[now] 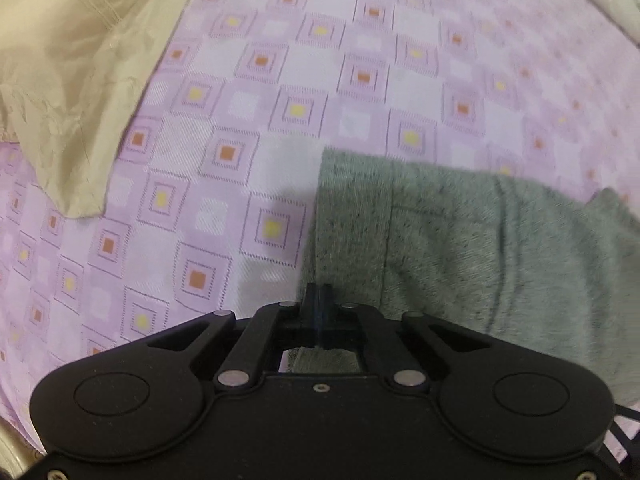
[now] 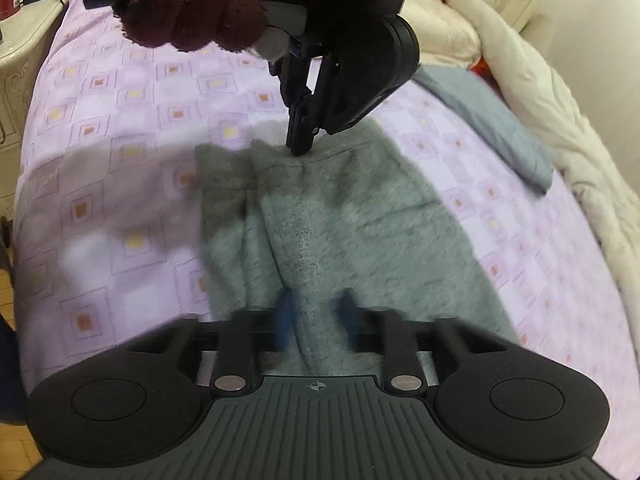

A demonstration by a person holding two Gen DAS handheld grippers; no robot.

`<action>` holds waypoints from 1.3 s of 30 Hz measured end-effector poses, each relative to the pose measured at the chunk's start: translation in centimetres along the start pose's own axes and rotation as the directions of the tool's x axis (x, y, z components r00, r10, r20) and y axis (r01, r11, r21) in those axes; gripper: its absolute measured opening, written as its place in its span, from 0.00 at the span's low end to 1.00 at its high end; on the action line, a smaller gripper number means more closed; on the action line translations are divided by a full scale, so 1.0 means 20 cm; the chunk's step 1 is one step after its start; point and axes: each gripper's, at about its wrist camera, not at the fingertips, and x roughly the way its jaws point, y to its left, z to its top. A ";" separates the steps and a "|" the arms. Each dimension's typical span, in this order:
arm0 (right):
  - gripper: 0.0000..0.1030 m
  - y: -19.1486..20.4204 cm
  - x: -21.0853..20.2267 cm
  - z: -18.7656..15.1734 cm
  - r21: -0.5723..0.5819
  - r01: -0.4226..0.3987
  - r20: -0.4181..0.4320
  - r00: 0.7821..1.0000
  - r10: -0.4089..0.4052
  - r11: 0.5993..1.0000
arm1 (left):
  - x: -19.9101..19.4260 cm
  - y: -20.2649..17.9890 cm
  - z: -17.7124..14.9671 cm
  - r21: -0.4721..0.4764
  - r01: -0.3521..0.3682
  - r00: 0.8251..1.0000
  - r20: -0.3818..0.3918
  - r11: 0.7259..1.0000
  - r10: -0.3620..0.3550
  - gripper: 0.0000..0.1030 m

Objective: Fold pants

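Two grippers pinch the grey pants (image 2: 340, 216), spread mid-bed on the bedsheet (image 2: 120, 128). Our left gripper (image 2: 298, 148) nips the waistband and our right gripper (image 2: 316, 320) squeezes a ridge lower down, probably so we can lift a fold.

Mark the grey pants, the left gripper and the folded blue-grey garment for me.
grey pants (image 2: 360, 216): right wrist view, on the middle of the fabric.
left gripper (image 2: 298, 148): right wrist view, at its closed fingertips on the pants' far edge.
folded blue-grey garment (image 2: 492, 120): right wrist view, on its top face.
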 end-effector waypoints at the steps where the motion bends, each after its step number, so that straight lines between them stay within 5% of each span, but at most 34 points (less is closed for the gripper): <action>1: 0.05 -0.03 -0.03 0.01 0.043 -0.013 0.015 1.000 0.013 0.999 | -0.04 0.01 0.00 0.000 0.009 1.000 0.007 1.000 -0.009 0.00; 7: 0.05 -0.08 -0.29 -0.02 0.163 -0.138 0.110 0.987 0.121 0.977 | -0.30 0.09 -0.08 0.020 0.074 0.996 0.038 0.997 -0.075 0.00; 12: 0.05 0.05 -0.14 -0.11 0.105 -0.228 -0.025 0.972 0.232 0.968 | -0.31 0.09 -0.14 0.084 -0.003 0.998 0.066 0.996 -0.003 0.00; 20: 0.05 0.05 -0.08 -0.11 0.137 -0.238 -0.079 0.965 0.250 0.961 | -0.24 -0.18 -0.03 0.153 0.077 0.989 0.110 0.985 -0.095 0.03; 22: 0.05 0.04 -0.08 -0.11 0.166 -0.237 -0.079 0.964 0.253 0.957 | -0.16 -0.24 -0.04 0.192 0.080 0.991 0.091 0.978 -0.099 0.12; 25: 0.06 -0.01 -0.11 -0.12 0.246 -0.226 -0.053 0.968 0.246 0.942 | 0.01 -0.23 -0.11 0.171 0.047 0.999 -0.024 0.984 -0.043 0.10; 33: 0.23 -0.47 -0.37 -0.21 0.452 -0.141 0.043 0.990 0.136 0.881 | 0.03 -0.12 -0.21 0.070 0.096 0.995 0.000 0.993 -0.096 0.12; 39: 0.32 -1.02 -0.17 -0.29 0.584 -0.042 0.011 0.999 0.044 0.811 | 0.01 -0.14 -0.26 0.039 0.063 0.998 0.015 0.997 -0.064 0.14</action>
